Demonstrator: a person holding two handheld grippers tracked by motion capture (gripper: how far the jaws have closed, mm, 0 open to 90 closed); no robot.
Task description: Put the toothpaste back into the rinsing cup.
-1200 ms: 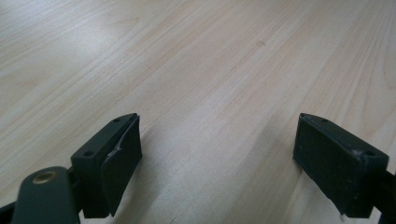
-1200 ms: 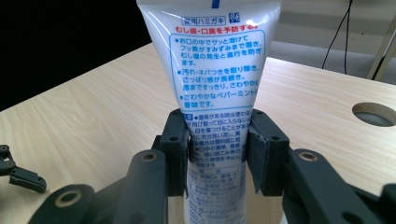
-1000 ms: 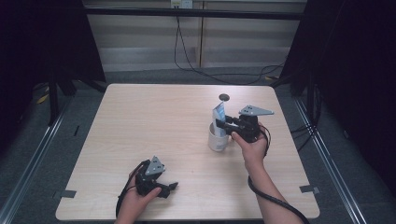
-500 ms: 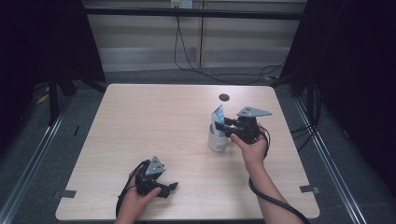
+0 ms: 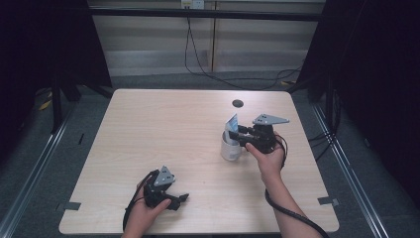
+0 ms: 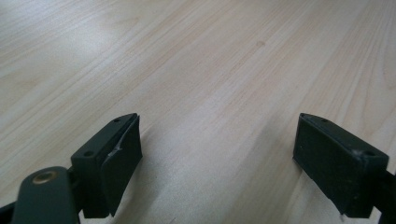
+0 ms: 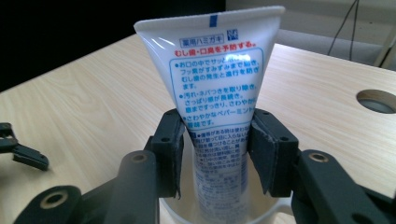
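The right gripper (image 7: 217,149) has its two jaws pressed against the sides of a toothpaste tube (image 7: 215,79), clamped on it about halfway up. The tube stands upright, flat crimped end on top, with its lower part already down inside a white cup (image 7: 224,212). In the high view the same gripper (image 5: 243,136) reaches the tube (image 5: 231,122) from the cup's right, and the cup (image 5: 230,148) stands on the table (image 5: 148,129), nearer its right edge than its left. A round cable hole (image 5: 237,103) lies just beyond the cup, toward the far edge.

The step in hand looks like the placing of the tube into the cup, nearly finished: the tube is in, but not let go. The next move, as I judge it, calls for lowering the tube until it rests on the cup's bottom, then parting the jaws gently and drawing back to the right without knocking the cup over.

Well left of the cup and toward the near edge, the left gripper (image 5: 174,199) lies low on the table, idle. Its own view shows the jaws wide apart over bare wood, holding nothing.
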